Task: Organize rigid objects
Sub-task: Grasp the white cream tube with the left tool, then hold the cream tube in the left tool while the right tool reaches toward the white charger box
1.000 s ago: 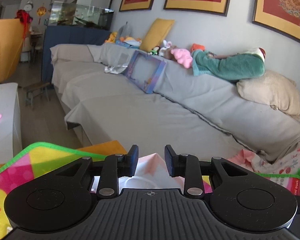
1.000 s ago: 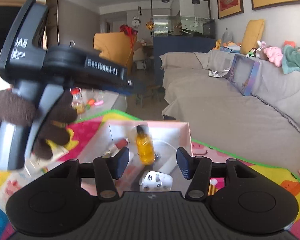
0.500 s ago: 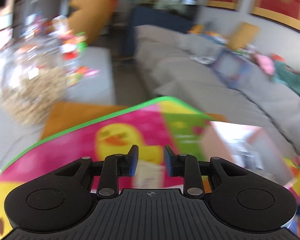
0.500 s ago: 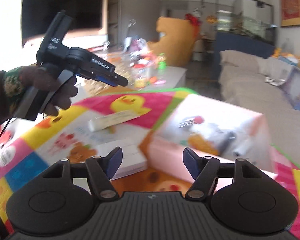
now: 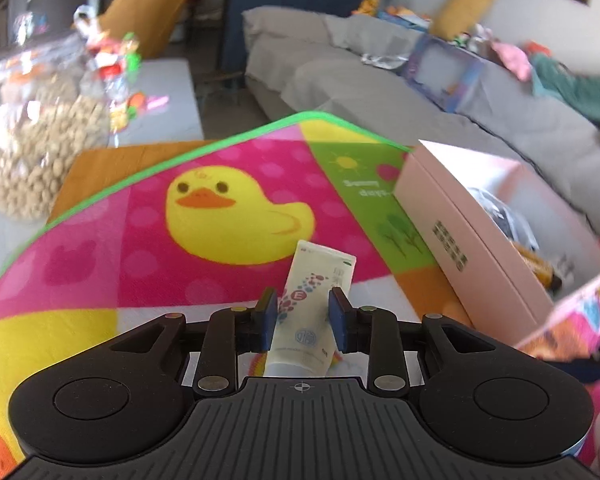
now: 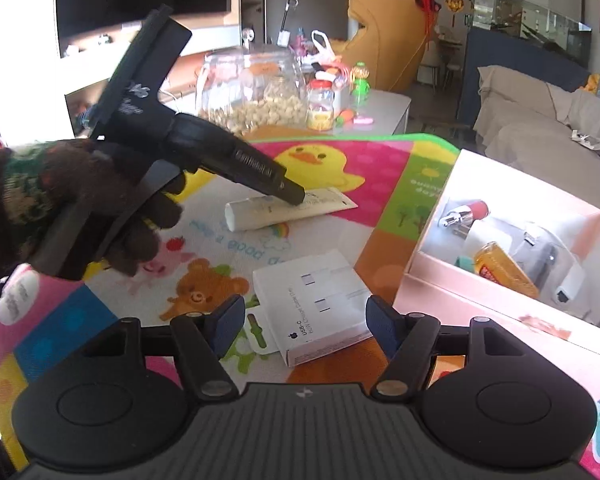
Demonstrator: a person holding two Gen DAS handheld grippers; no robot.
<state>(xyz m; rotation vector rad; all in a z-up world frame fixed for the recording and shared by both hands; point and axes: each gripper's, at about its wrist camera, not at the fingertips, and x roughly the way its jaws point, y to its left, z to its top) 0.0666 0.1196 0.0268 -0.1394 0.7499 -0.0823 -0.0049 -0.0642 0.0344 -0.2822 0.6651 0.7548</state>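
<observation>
In the left wrist view, the left gripper (image 5: pixel 302 322) straddles a white tube (image 5: pixel 312 312) lying on the colourful play mat (image 5: pixel 228 160); its narrowly parted pads flank the tube, though whether they press it is unclear, and a pink box (image 5: pixel 460 240) stands to the right. In the right wrist view, the right gripper (image 6: pixel 305 322), its fingers spread wide and holding nothing, hangs over a white charger box (image 6: pixel 316 300) on the mat, beside the open pink box of small items.

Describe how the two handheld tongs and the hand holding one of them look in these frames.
Both tongs are matte black plastic with ribbed bodies, round side discs, silver pivot screws and dark blue pads. The left tongs carry white lettering along the barrel. The left hand wears a fuzzy dark brown glove with a green patterned cuff.
</observation>
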